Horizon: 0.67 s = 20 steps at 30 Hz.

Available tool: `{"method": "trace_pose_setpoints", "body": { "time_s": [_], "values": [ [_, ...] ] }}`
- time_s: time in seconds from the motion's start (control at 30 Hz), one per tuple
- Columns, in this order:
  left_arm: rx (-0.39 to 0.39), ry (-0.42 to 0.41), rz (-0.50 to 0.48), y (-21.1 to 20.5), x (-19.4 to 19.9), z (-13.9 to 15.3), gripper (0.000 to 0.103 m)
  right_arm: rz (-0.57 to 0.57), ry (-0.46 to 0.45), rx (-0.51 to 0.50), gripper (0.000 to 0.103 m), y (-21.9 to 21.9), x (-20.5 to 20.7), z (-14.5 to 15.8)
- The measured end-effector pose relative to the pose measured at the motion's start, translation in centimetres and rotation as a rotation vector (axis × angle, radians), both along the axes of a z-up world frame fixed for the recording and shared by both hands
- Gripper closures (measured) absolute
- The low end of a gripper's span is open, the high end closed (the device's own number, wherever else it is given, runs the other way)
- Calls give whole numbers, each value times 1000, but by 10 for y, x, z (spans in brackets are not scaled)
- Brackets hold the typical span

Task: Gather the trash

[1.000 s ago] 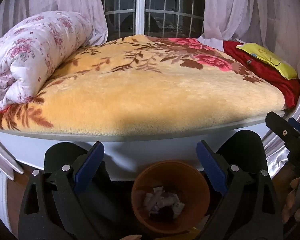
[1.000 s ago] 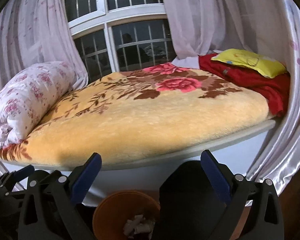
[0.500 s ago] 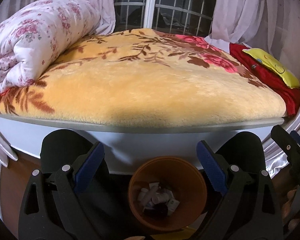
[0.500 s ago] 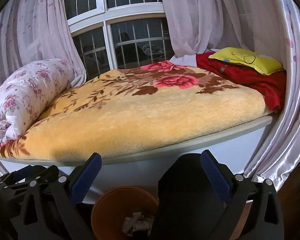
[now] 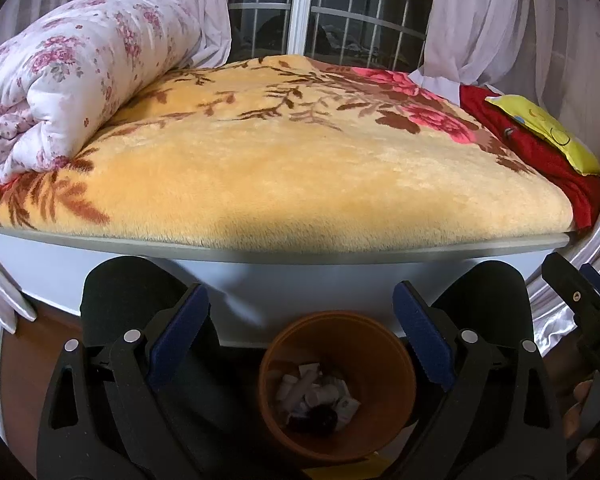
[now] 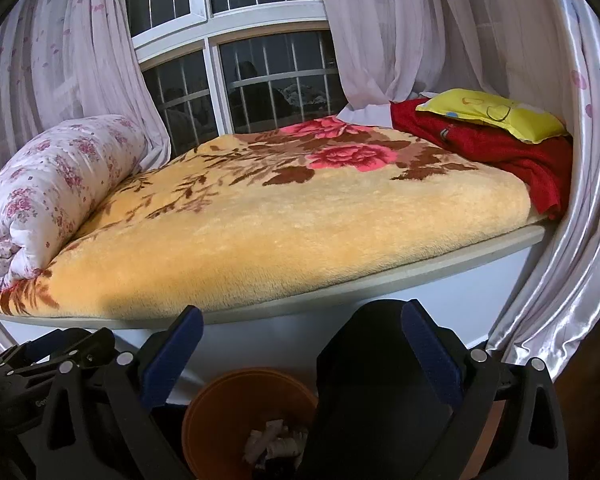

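Both grippers, left gripper [image 5: 300,344] and right gripper [image 6: 300,352], hang spread and empty above the orange bin [image 5: 396,364]; crumpled paper [image 5: 320,394] lies inside. Risk: knocking the bin's rim, tipping it.

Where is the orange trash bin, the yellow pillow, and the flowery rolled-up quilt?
orange trash bin [image 5: 396,364], left wrist view, on its inner right wall.
yellow pillow [image 6: 496,114], right wrist view, on the middle of its top.
flowery quilt [image 5: 80,80], left wrist view, on the roll's upper side.
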<state>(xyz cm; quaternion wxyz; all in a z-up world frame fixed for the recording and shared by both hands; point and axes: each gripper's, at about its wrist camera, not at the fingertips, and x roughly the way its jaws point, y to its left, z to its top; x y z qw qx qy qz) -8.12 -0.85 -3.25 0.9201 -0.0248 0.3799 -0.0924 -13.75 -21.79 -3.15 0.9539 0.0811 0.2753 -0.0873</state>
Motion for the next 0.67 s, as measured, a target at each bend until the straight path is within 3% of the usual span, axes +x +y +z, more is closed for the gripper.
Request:
{"method": "trace_pose_setpoints", "body": {
  "time_s": [0.67],
  "values": [
    [27, 7, 11, -2, -2, -6, 12, -16, 17, 16, 5, 2, 0, -4]
  ]
}}
